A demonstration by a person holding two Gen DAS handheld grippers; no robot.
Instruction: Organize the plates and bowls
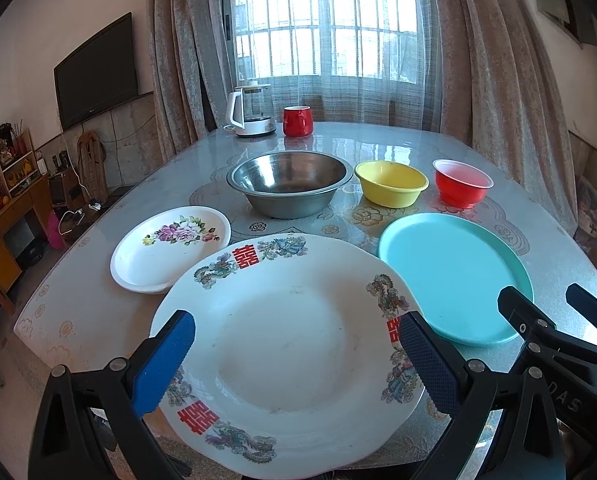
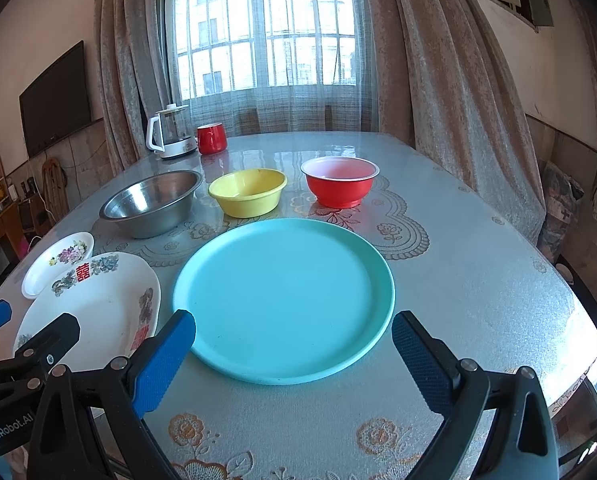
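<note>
A large white plate with red characters and dragons (image 1: pixel 282 352) (image 2: pixel 98 304) lies at the table's near edge, under my open left gripper (image 1: pixel 298 336), whose blue fingers straddle it without touching. A teal plate (image 2: pixel 286 300) (image 1: pixel 454 276) lies right of it, just ahead of my open right gripper (image 2: pixel 294 340). A small white floral plate (image 1: pixel 170 248) (image 2: pixel 58 260) sits to the left. Behind stand a steel bowl (image 1: pixel 288 184) (image 2: pixel 150 200), a yellow bowl (image 1: pixel 390 182) (image 2: pixel 248 192) and a red bowl (image 1: pixel 462 182) (image 2: pixel 338 184).
A white kettle (image 1: pixel 252 110) (image 2: pixel 170 132) and a red cup (image 1: pixel 297 121) (image 2: pixel 210 138) stand at the far left of the table (image 2: pixel 478 280). Curtains and a window are behind; a TV and shelves stand at the left wall.
</note>
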